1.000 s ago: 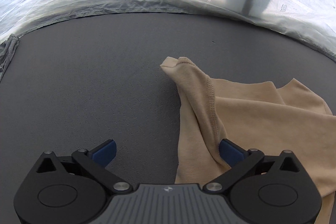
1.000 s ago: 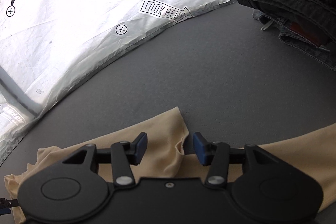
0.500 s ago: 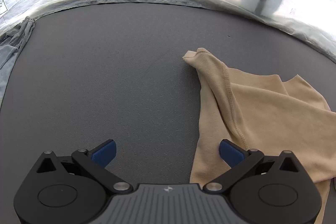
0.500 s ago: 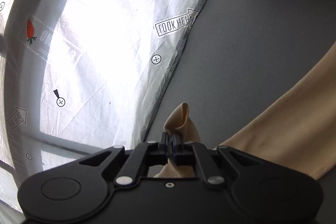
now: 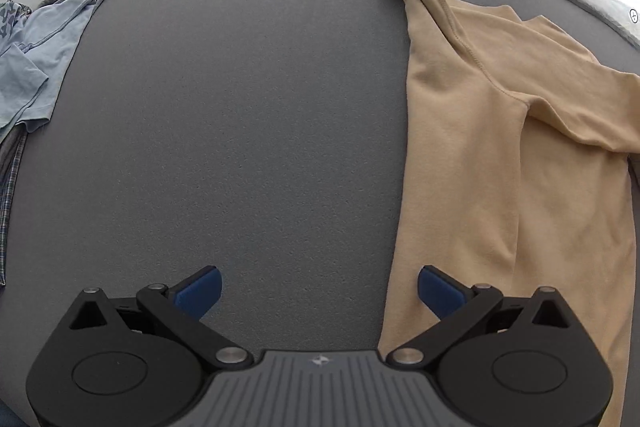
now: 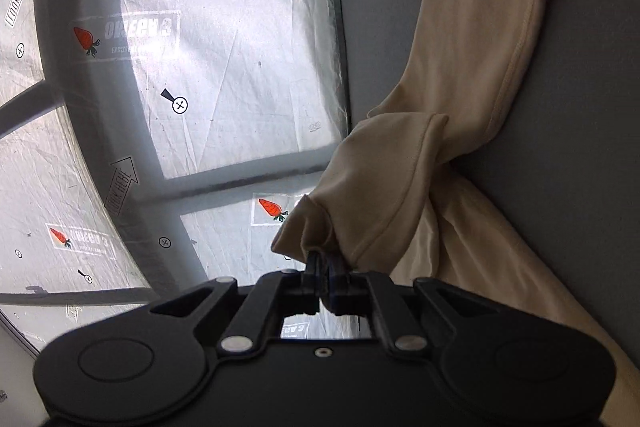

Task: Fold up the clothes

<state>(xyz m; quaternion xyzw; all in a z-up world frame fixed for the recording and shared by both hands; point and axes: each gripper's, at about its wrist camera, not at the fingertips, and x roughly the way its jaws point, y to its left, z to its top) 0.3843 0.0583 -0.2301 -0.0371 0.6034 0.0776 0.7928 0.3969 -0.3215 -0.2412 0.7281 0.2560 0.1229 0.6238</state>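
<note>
A tan shirt [image 5: 512, 131] lies partly spread on the grey table [image 5: 240, 107], at the right of the left wrist view, one sleeve end pointing to the far edge. My left gripper [image 5: 319, 291] is open and empty above the table, its right finger over the shirt's left edge. My right gripper [image 6: 325, 267] is shut on a bunched end of the tan shirt [image 6: 452, 95] and holds it lifted, so the cloth hangs twisted from the jaws down to the table [image 6: 580, 107].
Light blue and grey clothes [image 5: 36, 47] lie piled at the table's left edge. A white crinkled sheet [image 6: 208, 47] with arrows and carrot marks lies beyond the table's edge.
My right gripper closed on the shirt's end and has lifted and turned with it. My left gripper has drawn back and risen, so more of the table and the left clothes pile shows.
</note>
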